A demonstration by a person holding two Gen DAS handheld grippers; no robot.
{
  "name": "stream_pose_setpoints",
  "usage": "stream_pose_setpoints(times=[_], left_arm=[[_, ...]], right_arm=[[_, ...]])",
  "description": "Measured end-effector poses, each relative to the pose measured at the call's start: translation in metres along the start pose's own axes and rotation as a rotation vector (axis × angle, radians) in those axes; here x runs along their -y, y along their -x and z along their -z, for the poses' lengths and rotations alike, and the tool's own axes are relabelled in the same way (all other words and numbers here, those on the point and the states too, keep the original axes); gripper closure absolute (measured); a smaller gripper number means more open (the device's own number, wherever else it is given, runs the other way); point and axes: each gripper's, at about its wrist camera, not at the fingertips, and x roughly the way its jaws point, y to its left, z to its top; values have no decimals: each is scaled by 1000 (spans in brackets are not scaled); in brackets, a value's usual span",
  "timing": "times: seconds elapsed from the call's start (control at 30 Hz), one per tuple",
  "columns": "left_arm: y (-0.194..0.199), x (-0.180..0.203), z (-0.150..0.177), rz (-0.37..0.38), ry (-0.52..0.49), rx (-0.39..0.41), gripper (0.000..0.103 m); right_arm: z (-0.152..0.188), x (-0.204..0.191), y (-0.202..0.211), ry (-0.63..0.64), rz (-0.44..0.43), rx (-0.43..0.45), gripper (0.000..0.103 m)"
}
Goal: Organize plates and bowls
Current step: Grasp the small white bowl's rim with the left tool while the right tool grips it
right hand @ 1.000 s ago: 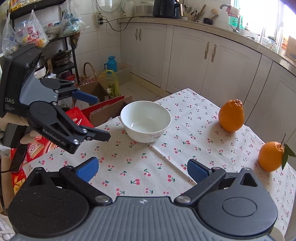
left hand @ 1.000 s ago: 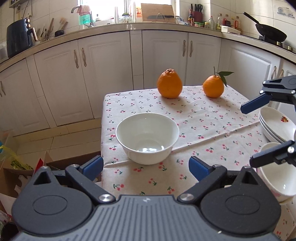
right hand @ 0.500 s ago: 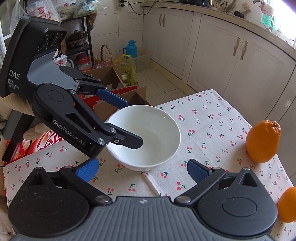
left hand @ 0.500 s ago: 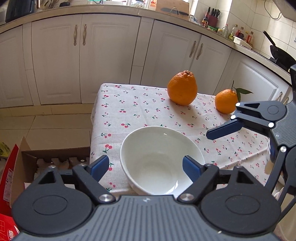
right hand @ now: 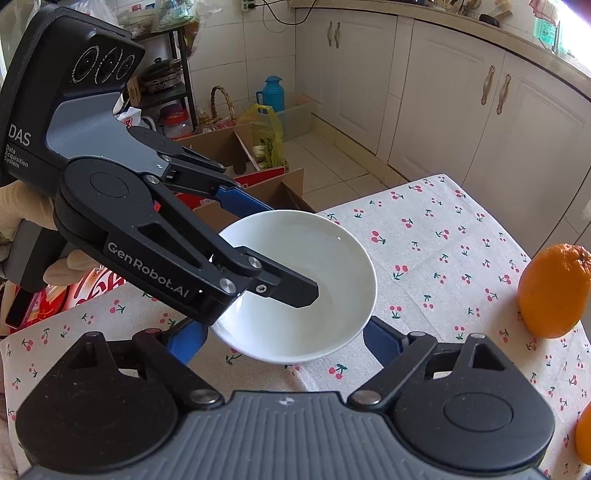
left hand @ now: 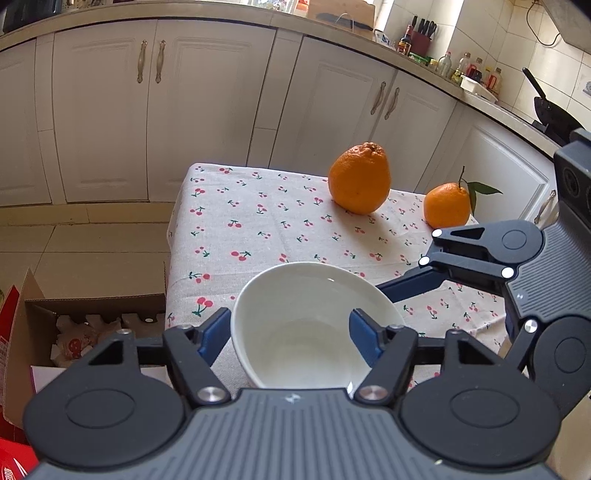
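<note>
Both grippers closed in on white bowl (left hand: 306, 325): left gripper (right hand: 273, 243) straddles rim, right gripper (right hand: 284, 339) brackets it, both agape, nothing clamped yet.

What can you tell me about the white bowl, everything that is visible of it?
The white bowl is plain, glossy, ceramic-looking and empty. It stands upright near the corner of the cherry-print tablecloth. The left gripper straddles its near wall, one finger inside and one outside; whether they press it is unclear. The right gripper flanks it, open.

A home kitchen: white cabinets (left hand: 207, 107), knife block (left hand: 421, 33), wok (left hand: 550, 110).
</note>
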Motion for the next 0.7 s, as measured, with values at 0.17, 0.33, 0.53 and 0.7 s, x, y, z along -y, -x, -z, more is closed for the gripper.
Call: stream_pose_setpoints(times=[0.17,0.33,0.53,0.7], left_arm=[[-1,1,-1,-4,-15,-11,39],[-2,1,-2,-7,-16,-17,42],[-1,5,-2,-11,-20,-20,42],[3,11,-1,-9,-34,-17,42]], right_arm=[[0,1,0,-2,3,1,9],[1,0,0,-6,3,5,9],[1,0,1,-20,3,0,10],[3,1,6,-40,-9,2,10]])
